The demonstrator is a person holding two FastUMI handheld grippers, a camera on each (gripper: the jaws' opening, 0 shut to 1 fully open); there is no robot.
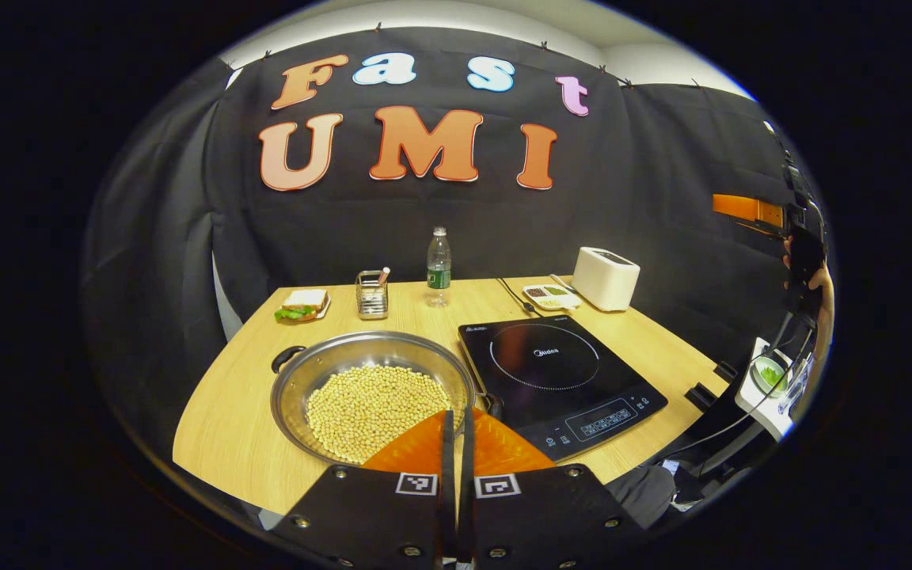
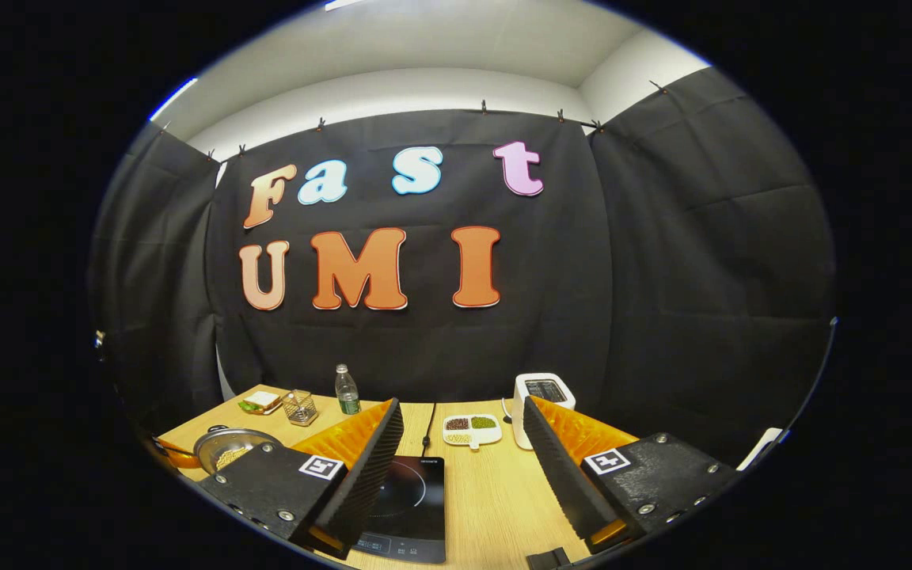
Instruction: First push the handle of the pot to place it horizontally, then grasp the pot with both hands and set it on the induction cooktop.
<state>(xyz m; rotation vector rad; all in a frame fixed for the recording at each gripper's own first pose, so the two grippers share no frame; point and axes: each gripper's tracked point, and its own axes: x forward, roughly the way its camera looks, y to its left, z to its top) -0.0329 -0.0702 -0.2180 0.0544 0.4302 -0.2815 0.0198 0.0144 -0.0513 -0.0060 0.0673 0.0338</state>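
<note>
Hiding the pot's (image 1: 373,392) near rim, left claw (image 1: 456,443) closed, seemingly empty; right claw (image 2: 462,467) apart.

Left gripper view near table (image 1: 250,396), right higher, both facing wall

A pretend kitchen in a booth: black cloth walls (image 2: 701,237) behind a wooden table (image 1: 226,427) with a toaster (image 1: 605,278) and cooktop (image 1: 559,376).
</note>
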